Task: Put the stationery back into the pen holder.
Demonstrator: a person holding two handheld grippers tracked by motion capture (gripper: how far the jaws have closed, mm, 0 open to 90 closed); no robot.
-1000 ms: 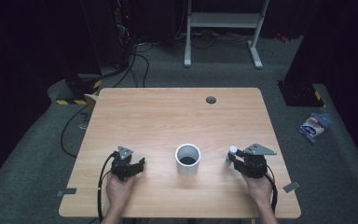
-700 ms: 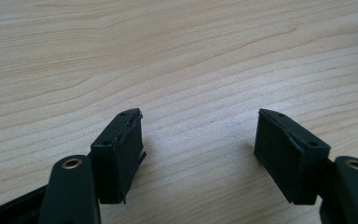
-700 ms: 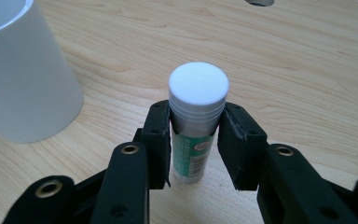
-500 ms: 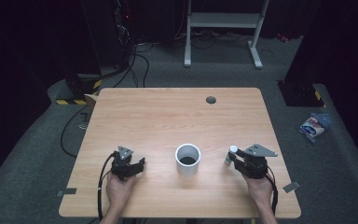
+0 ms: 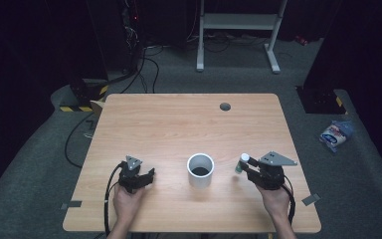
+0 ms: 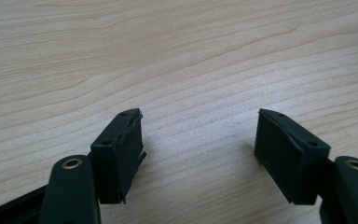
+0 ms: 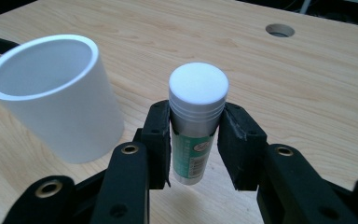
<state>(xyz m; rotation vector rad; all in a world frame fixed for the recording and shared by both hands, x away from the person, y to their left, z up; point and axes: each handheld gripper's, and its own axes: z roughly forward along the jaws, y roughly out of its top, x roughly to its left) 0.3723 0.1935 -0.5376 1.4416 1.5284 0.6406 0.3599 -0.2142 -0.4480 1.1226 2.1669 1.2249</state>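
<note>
**Glue stick clamped beside the white cup**

Little has shifted since the earlier frames: both hands sit where they were at the near edge of the wooden table. The right gripper pinches a glue stick upright, white cap on top, just right of the white cup. Nothing stands between stick and cup. Its green label carries a barcode and small print too blurred to read. The left gripper rests with jaws apart over bare wood, holding nothing. A round hole lies far right.
</note>
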